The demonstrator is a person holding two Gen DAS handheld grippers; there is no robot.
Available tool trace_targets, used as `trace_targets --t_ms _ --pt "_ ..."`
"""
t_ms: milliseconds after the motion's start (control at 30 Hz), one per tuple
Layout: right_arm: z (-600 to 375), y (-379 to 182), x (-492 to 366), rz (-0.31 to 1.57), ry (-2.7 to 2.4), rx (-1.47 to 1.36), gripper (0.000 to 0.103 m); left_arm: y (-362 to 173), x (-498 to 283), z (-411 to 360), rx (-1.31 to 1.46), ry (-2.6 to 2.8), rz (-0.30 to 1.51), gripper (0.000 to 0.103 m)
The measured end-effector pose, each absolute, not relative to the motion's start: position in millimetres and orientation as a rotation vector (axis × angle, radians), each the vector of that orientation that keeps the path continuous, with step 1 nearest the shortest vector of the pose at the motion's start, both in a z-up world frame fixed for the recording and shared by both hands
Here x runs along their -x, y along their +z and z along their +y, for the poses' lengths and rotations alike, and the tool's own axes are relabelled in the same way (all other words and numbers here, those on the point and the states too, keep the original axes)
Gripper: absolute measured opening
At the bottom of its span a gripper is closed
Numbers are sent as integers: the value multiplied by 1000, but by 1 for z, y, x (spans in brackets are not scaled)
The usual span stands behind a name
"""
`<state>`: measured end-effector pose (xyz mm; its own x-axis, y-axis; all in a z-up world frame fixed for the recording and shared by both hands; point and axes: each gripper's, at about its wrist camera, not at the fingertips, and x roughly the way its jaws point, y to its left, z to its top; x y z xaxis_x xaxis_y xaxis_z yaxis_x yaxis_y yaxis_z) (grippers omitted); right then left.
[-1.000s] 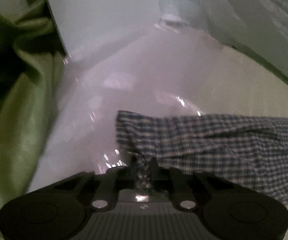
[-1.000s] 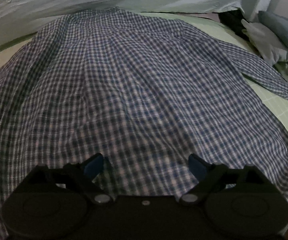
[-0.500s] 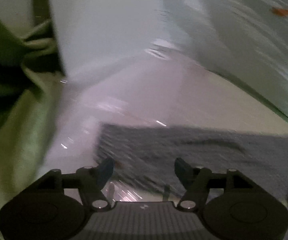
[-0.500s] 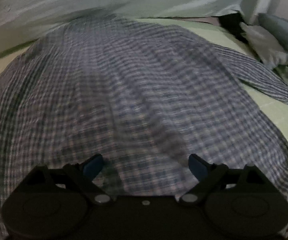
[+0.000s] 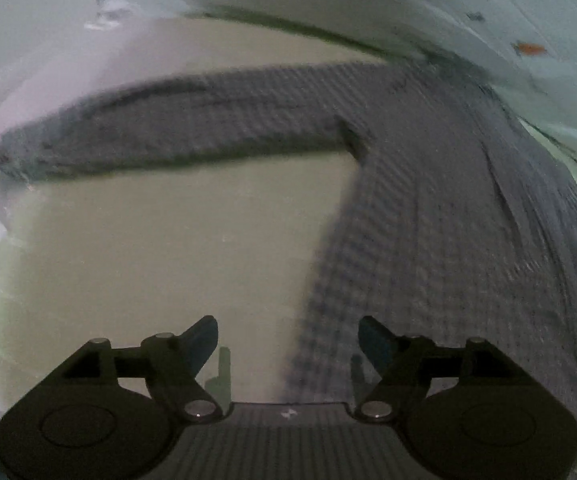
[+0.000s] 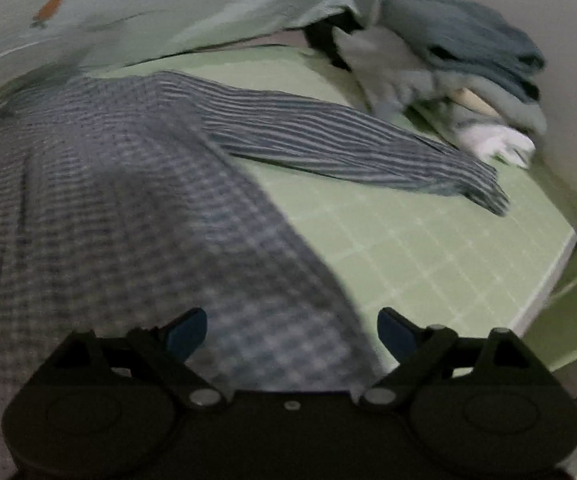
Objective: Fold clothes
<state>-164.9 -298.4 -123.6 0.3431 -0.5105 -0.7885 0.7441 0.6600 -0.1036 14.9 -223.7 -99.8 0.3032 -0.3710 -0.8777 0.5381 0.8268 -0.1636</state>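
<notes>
A blue-and-white checked shirt [image 5: 428, 208] lies spread flat on the bed, back side up. In the left wrist view its left sleeve [image 5: 176, 128] stretches out to the left, and the body runs down the right side. My left gripper [image 5: 288, 340] hovers over the shirt's left edge, its jaws still opening and nothing between them. In the right wrist view the shirt's body [image 6: 120, 216] fills the left half and the right sleeve [image 6: 348, 152] reaches out to the right. My right gripper [image 6: 292, 332] stands open above the shirt's right edge, empty.
A pale green checked sheet [image 6: 428, 248] covers the bed. A light blue quilt [image 5: 408, 12] lies bunched along the far side. A pile of blue, grey and white clothes [image 6: 456, 80] sits at the far right. The bed's edge [image 6: 544, 280] runs down the right.
My left gripper let go of the sleeve's cuff, opened, and swung right to the shirt's body. My right gripper, open throughout, moved right from mid-shirt to its right edge.
</notes>
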Motion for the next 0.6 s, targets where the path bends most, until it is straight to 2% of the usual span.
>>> trace_targets --t_ms 67,167,267,333,367,400,433,467,500,533,600 --pt "-311 -126 177 910 -814 -303 90 -106 1 -231 -192 -600 1135 78" --pt "-325 -131 191 930 -764 -323 80 -116 16 -236 -191 -559 1164 78" --pt "-330 -133 201 942 -710 -350 66 -122 26 -236 -175 -505 1161 78" --pt "-334 -135 207 947 -669 -372 51 -122 31 -234 -161 -468 1146 75" --pt "-337 -136 210 950 -646 -386 35 -121 32 -233 -157 -446 1135 69" --pt "-337 -136 213 949 -624 -391 23 -119 35 -232 -157 -418 1122 63" --pt "-338 -136 215 948 -602 -397 9 -118 36 -231 -157 -387 1109 46" --pt "-340 -136 215 952 -574 -388 2 -118 36 -230 -156 -350 1096 18" --pt "-341 -135 215 956 -547 -379 1 -117 35 -228 -155 -314 1083 5" --pt "-341 -129 217 941 -529 -363 1 -116 34 -225 -133 -289 1080 1" --pt "-343 -112 227 872 -498 -382 1 -111 31 -213 -43 -272 1097 0"
